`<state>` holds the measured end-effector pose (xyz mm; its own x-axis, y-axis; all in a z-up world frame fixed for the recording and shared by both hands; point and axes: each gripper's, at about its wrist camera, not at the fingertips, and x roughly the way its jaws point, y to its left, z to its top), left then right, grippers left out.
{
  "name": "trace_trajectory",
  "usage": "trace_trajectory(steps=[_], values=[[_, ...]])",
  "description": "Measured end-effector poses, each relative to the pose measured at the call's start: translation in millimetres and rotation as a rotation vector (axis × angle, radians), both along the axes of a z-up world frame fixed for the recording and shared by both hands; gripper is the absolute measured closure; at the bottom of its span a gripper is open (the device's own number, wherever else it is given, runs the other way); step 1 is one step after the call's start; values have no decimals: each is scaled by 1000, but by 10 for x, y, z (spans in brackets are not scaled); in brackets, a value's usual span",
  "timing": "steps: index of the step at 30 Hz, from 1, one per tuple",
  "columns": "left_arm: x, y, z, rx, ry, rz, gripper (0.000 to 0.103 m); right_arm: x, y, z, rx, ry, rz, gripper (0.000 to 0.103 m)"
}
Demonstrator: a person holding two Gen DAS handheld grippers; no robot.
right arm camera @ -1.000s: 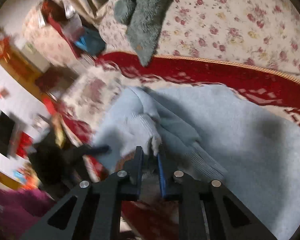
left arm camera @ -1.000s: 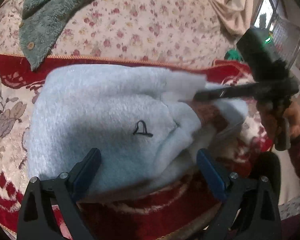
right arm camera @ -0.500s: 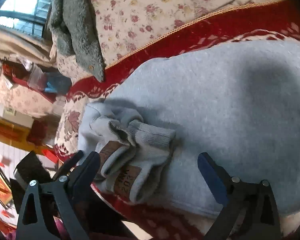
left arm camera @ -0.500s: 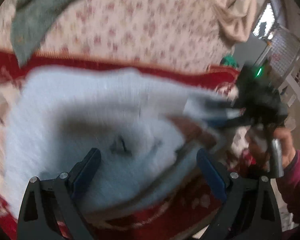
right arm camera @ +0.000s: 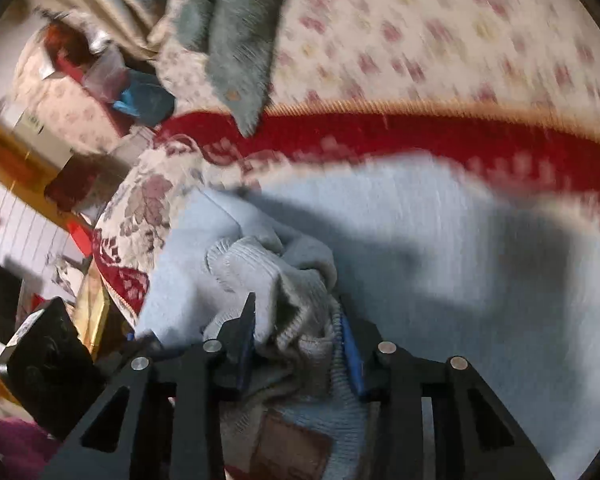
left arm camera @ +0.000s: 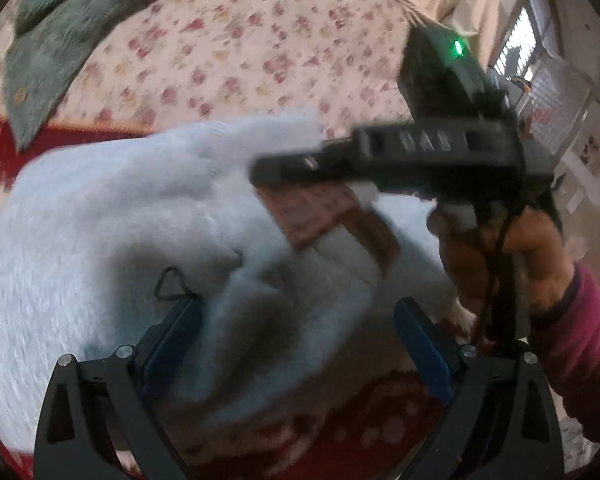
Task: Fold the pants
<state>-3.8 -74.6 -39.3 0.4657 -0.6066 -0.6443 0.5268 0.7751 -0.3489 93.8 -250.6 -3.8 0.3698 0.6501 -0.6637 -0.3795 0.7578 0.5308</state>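
The light blue fleece pants point(left arm camera: 112, 216) lie bunched on a red patterned blanket point(left arm camera: 360, 428). My left gripper point(left arm camera: 296, 344) is open, its blue pads on either side of a fold of the pants. My right gripper point(right arm camera: 298, 332) is shut on the ribbed cuffs point(right arm camera: 256, 268) of the pants, which bear a brown patch point(right arm camera: 292, 444). In the left wrist view the right gripper point(left arm camera: 284, 168) hangs over the pants with the brown patch point(left arm camera: 312, 208) below it, and a hand point(left arm camera: 512, 256) holds its handle.
A floral bedspread point(left arm camera: 236, 44) lies behind the blanket, with a green fleece garment point(left arm camera: 56, 32) on it, also in the right wrist view point(right arm camera: 236, 40). Clutter and furniture point(right arm camera: 56, 92) stand to the left of the bed. A window point(left arm camera: 528, 44) is at the right.
My right gripper was open half a second ago and has shut on the ribbed cuffs. It has lifted them up and over the pants. My left gripper has stayed open at the fold.
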Motion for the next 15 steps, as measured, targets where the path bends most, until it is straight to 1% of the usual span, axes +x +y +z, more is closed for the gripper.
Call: trace_trajectory(steps=[1,2,3,4,5,6,7,8,9,11,13,14,15], values=[[9,-40,-12,4,-6,-4,6,40,-4,54,-24,-33,-6,64],[68,-80,-83,-3,23,-3,6,82,-5,42,-72,-53,-17,63],[101,-87,-135,-8,53,4,6,145,0,-38,-87,-29,-19,63],[150,-78,-212,-18,95,15,6,220,-28,-226,-105,37,-29,59],[146,-55,-229,-29,102,14,6,266,-68,-417,-146,98,-52,45],[117,-38,-192,-31,92,7,6,270,-120,-517,-160,134,-74,36],[79,-6,-126,-27,78,8,6,250,-199,-537,-123,150,-96,28],[34,60,-29,-25,54,16,6,213,-298,-506,-77,153,-120,28],[12,114,37,-30,40,20,6,158,-401,-423,-73,140,-157,28],[-5,322,226,-33,-6,55,6,47,-483,-216,-121,72,-202,28],[42,475,328,-22,-29,112,6,-73,-454,-1,-130,-12,-189,28],[103,596,364,-12,-36,176,6,-136,-375,84,-113,-48,-158,28],[136,650,360,-5,-35,208,6,-136,-279,123,-99,-67,-126,28]])
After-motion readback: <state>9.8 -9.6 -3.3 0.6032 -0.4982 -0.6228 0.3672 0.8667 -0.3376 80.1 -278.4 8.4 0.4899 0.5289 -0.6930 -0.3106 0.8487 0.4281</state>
